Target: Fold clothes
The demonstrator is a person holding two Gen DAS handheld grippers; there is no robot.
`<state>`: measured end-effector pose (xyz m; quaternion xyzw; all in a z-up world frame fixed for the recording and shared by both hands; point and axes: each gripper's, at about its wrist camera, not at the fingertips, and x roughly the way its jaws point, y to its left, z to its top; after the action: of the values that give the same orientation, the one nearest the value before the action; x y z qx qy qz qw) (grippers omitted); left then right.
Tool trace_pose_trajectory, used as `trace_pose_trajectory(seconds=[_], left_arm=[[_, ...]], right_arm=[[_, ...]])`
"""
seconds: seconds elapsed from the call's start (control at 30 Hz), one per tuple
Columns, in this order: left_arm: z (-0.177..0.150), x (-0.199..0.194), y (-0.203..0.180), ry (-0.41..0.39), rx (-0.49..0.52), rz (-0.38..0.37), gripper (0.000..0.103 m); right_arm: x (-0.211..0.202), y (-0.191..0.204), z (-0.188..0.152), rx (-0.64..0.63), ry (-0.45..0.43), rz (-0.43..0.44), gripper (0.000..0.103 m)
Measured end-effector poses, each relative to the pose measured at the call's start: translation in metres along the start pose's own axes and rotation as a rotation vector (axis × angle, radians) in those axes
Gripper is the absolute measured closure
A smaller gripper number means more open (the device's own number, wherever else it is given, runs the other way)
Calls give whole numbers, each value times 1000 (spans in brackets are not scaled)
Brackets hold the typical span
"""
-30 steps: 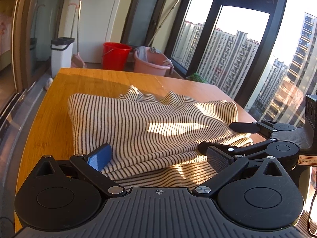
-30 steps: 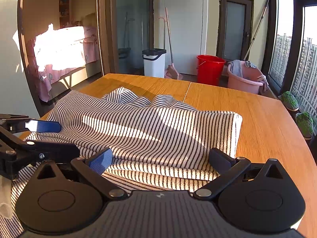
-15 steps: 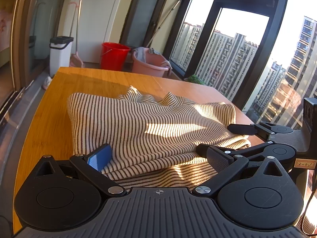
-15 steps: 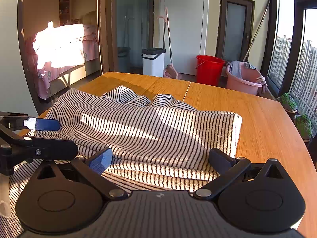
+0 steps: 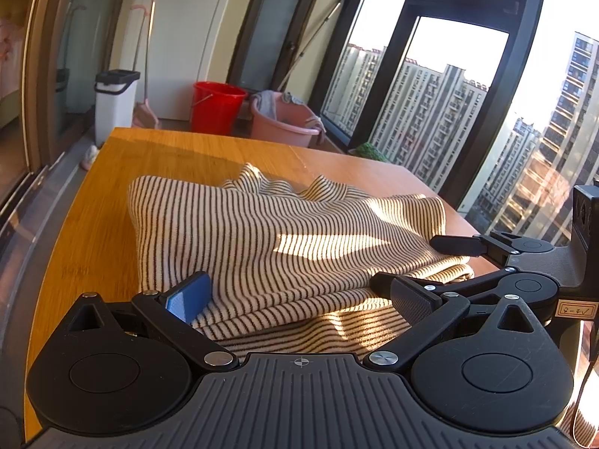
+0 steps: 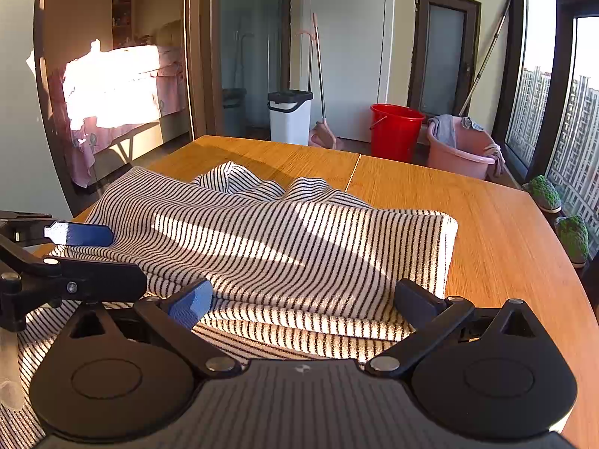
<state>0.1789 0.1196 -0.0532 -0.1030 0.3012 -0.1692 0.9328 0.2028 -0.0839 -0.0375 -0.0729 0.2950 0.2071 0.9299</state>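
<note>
**A:** Status, left to right?

**B:** My left gripper (image 5: 299, 295): jaws spread wide, nothing between the pads. It sits low at the near edge of the striped garment (image 5: 284, 239), fabric layers running under the gap. I can't tell whether the pads touch the cloth.

**A:** Where's the garment?

**B:** On the wooden desk (image 5: 93, 224), folded over itself into a thick stack, several layers showing at the near edge. Rumpled bit sticks up at the far side. Sun patch across the top.

**A:** Right side?

**B:** My right gripper (image 6: 303, 299): jaws also spread wide, holding nothing, facing the same near edge. In that view the garment's (image 6: 299, 247) right-hand fold is a clean rounded edge, bare desk (image 6: 505, 243) beyond it. Both grippers sit side by side; each shows in the other's camera.

**A:** Background?

**B:** White bin (image 6: 290, 116), red bucket (image 6: 395, 131), pink basin (image 6: 460, 149) on the floor past the desk.
</note>
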Motion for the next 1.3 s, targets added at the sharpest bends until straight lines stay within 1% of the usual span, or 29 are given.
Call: trace_pose_trajectory(seconds=[0.63,1.07,1.2,1.3], left_arm=[[-1,-2,4,-15,-36,-30,0],[-2,0,-3,-2,2,5,0],[-2,-3,1,-23,-35,-1,0],[0,-9,-3,-63,-81,38,0]], right_arm=[[-1,0,1,0,1,0,0],[-1,0,2,0,0,0,0],[-1,-1,2,0,0,0,0],[-1,-1,2,0,0,0,0]])
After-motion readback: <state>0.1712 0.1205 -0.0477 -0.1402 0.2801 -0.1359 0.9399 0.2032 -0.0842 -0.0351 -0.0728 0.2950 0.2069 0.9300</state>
